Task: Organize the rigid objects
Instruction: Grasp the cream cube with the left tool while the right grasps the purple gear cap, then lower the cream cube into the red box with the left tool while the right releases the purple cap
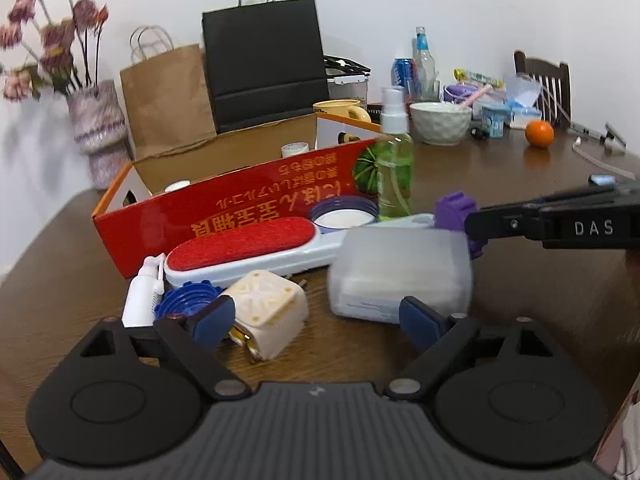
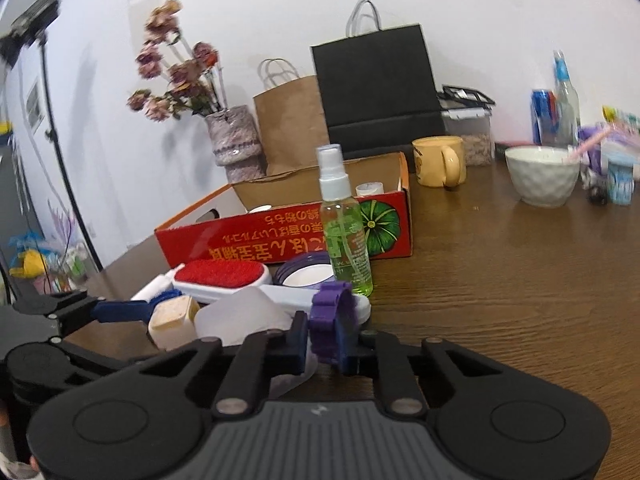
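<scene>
right fingers clamp purple gear, left fingers wide

fingers of the right gripper (image 2: 322,346) are pinched tight on a purple gear-shaped piece (image 2: 332,316), held just above the wooden desk (image 2: 500,300). the left gripper (image 1: 320,320) stands wide, its blue fingertips (image 1: 214,318) holding nothing, one beside a cream block (image 1: 268,312), the other against a frosted plastic box (image 1: 400,272). behind lie a red-padded lint brush (image 1: 244,246), a blue gear (image 1: 186,300), a white bottle (image 1: 140,296), a purple-rimmed lid (image 1: 344,214) and an upright green spray bottle (image 1: 394,168), all before a red cardboard box (image 1: 224,200).
</scene>
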Tool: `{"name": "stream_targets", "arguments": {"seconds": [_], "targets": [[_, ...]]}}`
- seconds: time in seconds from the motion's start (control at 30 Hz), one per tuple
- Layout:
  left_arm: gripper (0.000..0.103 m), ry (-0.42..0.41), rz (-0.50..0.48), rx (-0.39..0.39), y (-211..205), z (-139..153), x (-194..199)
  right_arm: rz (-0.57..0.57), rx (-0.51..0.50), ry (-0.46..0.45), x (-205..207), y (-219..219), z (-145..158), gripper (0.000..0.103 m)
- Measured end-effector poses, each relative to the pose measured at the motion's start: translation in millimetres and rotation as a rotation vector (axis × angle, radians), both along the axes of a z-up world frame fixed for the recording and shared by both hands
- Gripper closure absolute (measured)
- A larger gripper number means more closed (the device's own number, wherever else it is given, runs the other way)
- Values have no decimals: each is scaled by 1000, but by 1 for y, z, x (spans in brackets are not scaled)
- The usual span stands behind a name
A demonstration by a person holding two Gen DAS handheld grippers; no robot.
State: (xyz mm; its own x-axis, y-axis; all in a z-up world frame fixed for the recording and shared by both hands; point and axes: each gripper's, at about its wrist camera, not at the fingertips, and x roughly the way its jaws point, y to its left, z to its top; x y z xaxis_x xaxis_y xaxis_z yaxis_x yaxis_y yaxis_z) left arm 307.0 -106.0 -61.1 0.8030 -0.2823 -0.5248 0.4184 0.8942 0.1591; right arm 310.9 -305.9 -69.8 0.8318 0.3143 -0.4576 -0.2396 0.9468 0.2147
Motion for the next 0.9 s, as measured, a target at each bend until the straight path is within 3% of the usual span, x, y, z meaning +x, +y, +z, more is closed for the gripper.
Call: {"name": "stream_targets", "arguments": {"seconds": [0.13, 0.23, 0.3, 0.47, 0.53, 0.63, 0.67, 0.7, 0.9], "targets": [[19, 1, -13, -14, -4, 0, -7, 35, -55, 6, -7, 5, 0, 95], [19, -11, 50, -16, 1, 5, -1, 31, -65, -18, -10, 0, 6, 88], [19, -30, 83, -21, 5, 8, 4, 22, -84, -46, -12, -3, 12, 83], [18, -16, 84, -49, 9, 9, 21, -15, -161, -69, -14, -6, 18, 52], [18, 13, 78, -47, 9, 4, 27, -23, -186, -54, -17, -7, 16, 50], [38, 44, 83, -33, 8, -3, 30, -30, -195, -13, -21, -12, 9, 50], [53, 39, 91, -18, 6, -4, 29, -32, -200, 3, -23, -13, 5, 50], [58, 42, 88, -17, 6, -4, 28, -37, -204, 14, -23, -14, 2, 50], [61, 59, 86, -32, 4, -1, 21, -42, -234, 74, -12, -14, -12, 46]]}}
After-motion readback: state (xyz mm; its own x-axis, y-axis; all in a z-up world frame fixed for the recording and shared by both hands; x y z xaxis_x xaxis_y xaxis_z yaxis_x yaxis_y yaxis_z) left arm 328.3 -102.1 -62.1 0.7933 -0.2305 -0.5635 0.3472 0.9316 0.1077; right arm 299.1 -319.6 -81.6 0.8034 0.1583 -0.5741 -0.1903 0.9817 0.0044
